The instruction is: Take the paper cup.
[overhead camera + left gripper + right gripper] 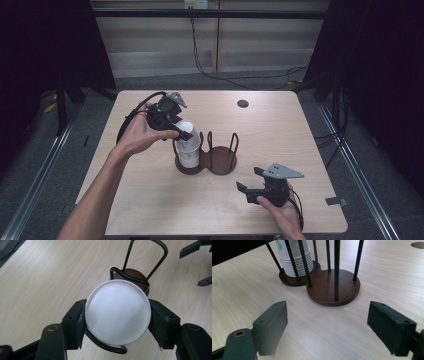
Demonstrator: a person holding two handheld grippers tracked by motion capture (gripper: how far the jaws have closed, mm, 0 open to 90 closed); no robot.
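Claws number two, one in each hand. The left claw (117,320) is clamped on the top cup (117,312) of a white stack, a pad pressed against each side of the cup just under its closed flat end; in the high view this left claw (181,131) sits over the stack of cups (188,145), which stands upside down in the left compartment of the holder (206,161). The right gripper view shows the stack's rolled rims (295,263) nested near the base; their exact count cannot be told.

The right claw (325,325) is spread wide and holds nothing, its jaws well apart with bare worktop (324,340) between them. In the high view the right claw (251,185) hovers near the worktop's front edge, just in front of the holder and apart from it.

The holder is one piece: two round dark wooden bases (332,285) joined side by side, each ringed by black wire uprights (336,267). Its right compartment (222,160) is empty.

One dark round hole (243,103) sits in the worktop (150,200) toward the far side.
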